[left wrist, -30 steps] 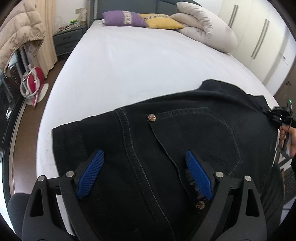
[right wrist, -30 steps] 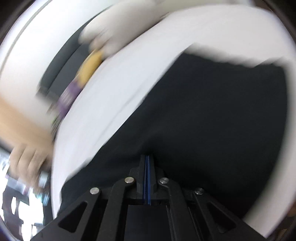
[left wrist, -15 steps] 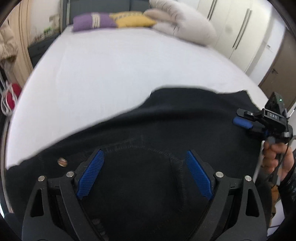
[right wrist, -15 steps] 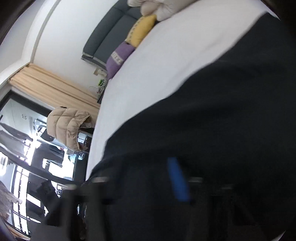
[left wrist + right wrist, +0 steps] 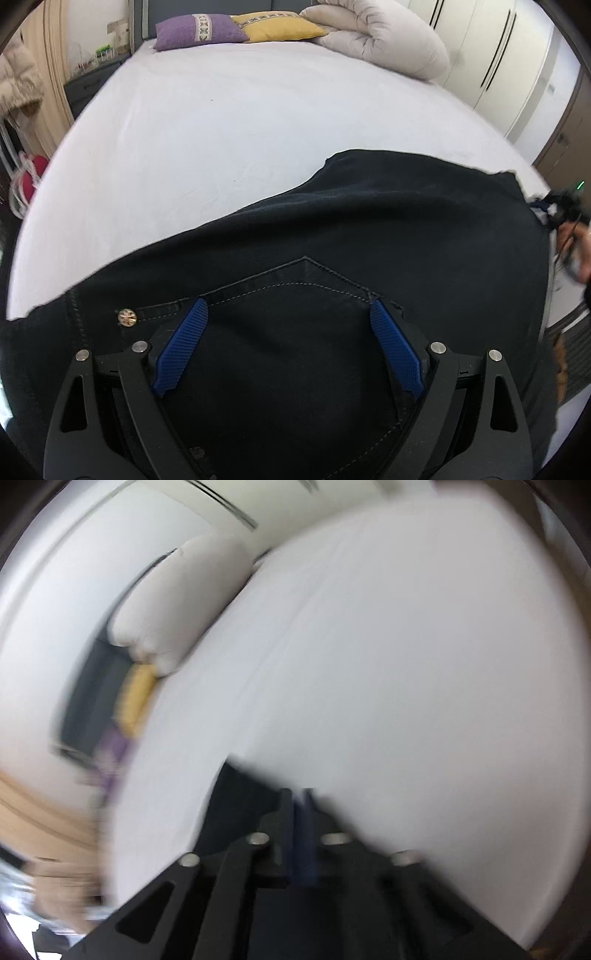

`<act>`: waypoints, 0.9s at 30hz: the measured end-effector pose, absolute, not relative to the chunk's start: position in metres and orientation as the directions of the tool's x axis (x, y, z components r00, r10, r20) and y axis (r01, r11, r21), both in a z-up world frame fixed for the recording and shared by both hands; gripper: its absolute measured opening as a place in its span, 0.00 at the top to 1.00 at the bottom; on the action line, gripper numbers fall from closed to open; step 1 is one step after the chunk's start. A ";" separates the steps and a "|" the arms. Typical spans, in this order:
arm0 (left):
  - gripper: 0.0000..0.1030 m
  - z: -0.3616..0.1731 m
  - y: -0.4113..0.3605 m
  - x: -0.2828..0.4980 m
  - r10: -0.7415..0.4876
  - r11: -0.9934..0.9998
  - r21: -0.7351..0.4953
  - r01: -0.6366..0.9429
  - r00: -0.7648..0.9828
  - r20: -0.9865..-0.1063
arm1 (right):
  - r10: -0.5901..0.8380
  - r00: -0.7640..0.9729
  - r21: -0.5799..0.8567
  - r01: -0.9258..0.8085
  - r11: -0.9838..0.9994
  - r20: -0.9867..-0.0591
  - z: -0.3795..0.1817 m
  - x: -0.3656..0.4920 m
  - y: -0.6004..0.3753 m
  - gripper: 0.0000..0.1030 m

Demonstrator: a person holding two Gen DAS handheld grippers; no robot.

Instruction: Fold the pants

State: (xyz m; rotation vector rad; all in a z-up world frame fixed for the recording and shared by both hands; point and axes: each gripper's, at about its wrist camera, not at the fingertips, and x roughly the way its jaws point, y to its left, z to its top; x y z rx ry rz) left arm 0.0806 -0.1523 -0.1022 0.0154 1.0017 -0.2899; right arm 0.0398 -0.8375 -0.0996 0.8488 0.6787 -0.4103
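Mid-fold, seemingly: pants (image 5: 369, 229) lying doubled on the bed (image 5: 221, 129). Left hand-held gripper (image 5: 288, 302) spread wide just above the pants' back pocket (image 5: 306, 273), clamping nothing. Right hand-held gripper (image 5: 301, 797) at the pants' edge, jaws just been opening, slightly apart, no cloth visible between despite blur. Next, probably: regrasp an edge with both, then fold across, keeping layers aligned.

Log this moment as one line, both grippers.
task: fold pants | left gripper: open, over back pocket | right gripper: jaws just opening, blurred, nothing seen between | pants: on bed
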 end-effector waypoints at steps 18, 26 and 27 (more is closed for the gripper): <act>0.12 -0.110 -0.157 0.084 -0.166 0.972 -0.052 0.230 0.509 -0.845 | 0.616 0.539 0.741 0.023 0.671 -0.574 -0.129 0.079 -0.579 0.60; 0.12 -0.109 -0.155 0.083 -0.171 0.972 -0.058 0.229 0.511 -0.842 | 0.129 0.728 0.609 0.446 0.656 -0.673 -0.108 0.049 -0.742 0.51; 0.12 -0.109 -0.155 0.083 -0.173 0.972 -0.061 0.228 0.512 -0.841 | 0.057 0.728 0.582 0.496 0.644 -0.683 -0.098 0.032 -0.756 0.42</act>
